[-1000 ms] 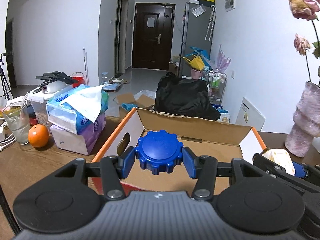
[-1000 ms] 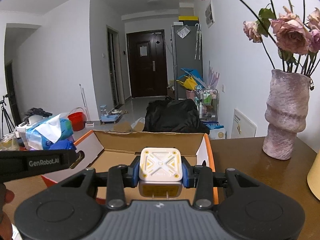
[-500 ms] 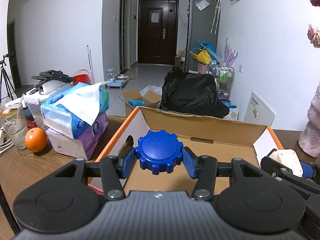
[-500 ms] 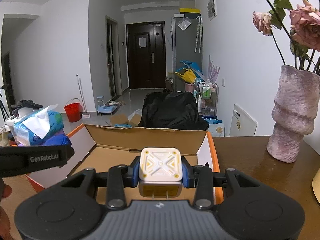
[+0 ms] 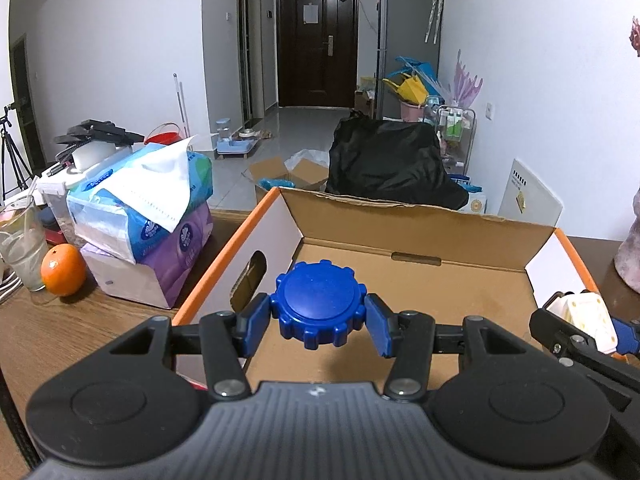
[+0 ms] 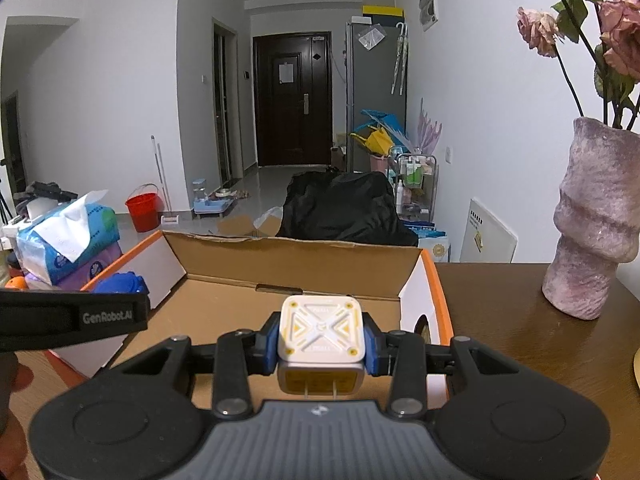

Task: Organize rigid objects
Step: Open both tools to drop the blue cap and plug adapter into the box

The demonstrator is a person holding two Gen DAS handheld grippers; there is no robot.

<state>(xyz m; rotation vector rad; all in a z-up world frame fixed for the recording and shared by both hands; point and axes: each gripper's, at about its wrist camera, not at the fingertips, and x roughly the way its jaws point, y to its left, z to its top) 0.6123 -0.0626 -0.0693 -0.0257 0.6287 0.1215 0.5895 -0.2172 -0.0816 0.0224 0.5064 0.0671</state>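
My left gripper (image 5: 319,319) is shut on a blue ridged round cap (image 5: 319,304) and holds it over the near left part of an open cardboard box (image 5: 416,220) with orange edges. My right gripper (image 6: 322,346) is shut on a white and yellow square plug-like block (image 6: 322,330) over the near right part of the same box (image 6: 296,258). The right gripper and its block (image 5: 586,314) show at the right edge of the left wrist view. The left gripper's side and the blue cap (image 6: 120,283) show at the left of the right wrist view.
Stacked tissue packs (image 5: 140,208), an orange (image 5: 63,269) and a glass (image 5: 22,248) stand left of the box on the brown table (image 5: 48,328). A pink vase (image 6: 592,224) with dried roses stands at the right. A black bag (image 5: 392,164) lies on the floor beyond.
Both grippers have dipped and moved forward over the box, so the view looks deeper into it. Both stay shut on their objects.
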